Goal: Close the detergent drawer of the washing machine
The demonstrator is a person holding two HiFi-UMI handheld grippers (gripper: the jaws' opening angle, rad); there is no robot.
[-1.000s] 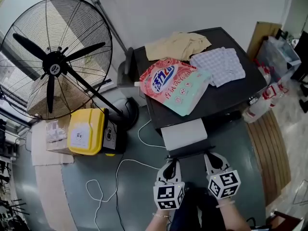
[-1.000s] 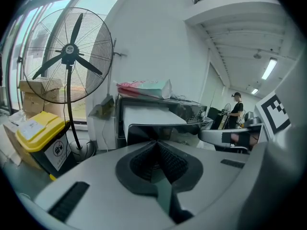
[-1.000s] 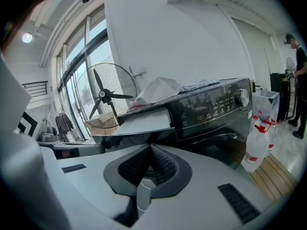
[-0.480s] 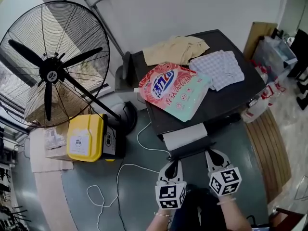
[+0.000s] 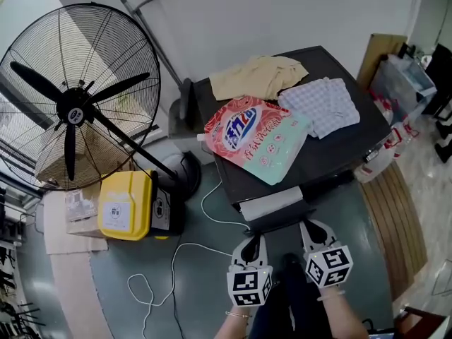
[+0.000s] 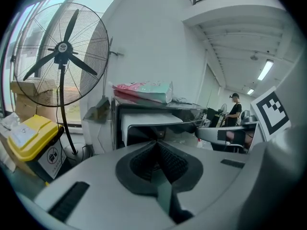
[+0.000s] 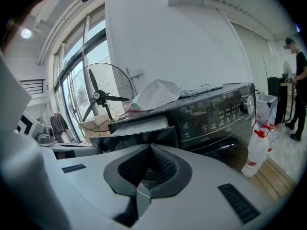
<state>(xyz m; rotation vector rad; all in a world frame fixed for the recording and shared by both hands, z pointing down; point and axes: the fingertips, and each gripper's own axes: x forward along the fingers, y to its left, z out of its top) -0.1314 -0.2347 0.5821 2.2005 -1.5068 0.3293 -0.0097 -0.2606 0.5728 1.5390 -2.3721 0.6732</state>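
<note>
Head view: the washer [image 5: 332, 147] stands ahead with its dark top in plain sight, and the drawer [image 5: 272, 203] sticks partway out of the front at the left corner, white inside with a dark front panel. The left gripper [image 5: 248, 240] and the right gripper [image 5: 311, 229] sit side by side just before that panel, the left one at its left end and the right one at its right end; whether either tip touches it cannot be told. On the top, a pink bag [image 5: 253, 129] lies near the left edge and reaches toward the front edge, a beige cloth [image 5: 258, 75] lies crumpled at the back edge, and a checked cloth [image 5: 327, 103] lies toward the right edge, its corner just beside the bag. Left of the washer stands a big fan [image 5: 70, 97], with a yellow bin [image 5: 126, 203] near its base and a white cable [image 5: 173, 256] looping over the floor. In the left gripper view the left gripper [image 6: 156, 143] has its jaws pressed together with nothing between them, tips aimed at the drawer [image 6: 153, 124]. In the right gripper view the right gripper [image 7: 150, 147] is likewise pressed together and empty, the drawer [image 7: 139, 128] just beyond its tips and the knob [image 7: 247, 104] on the panel further right.
</note>
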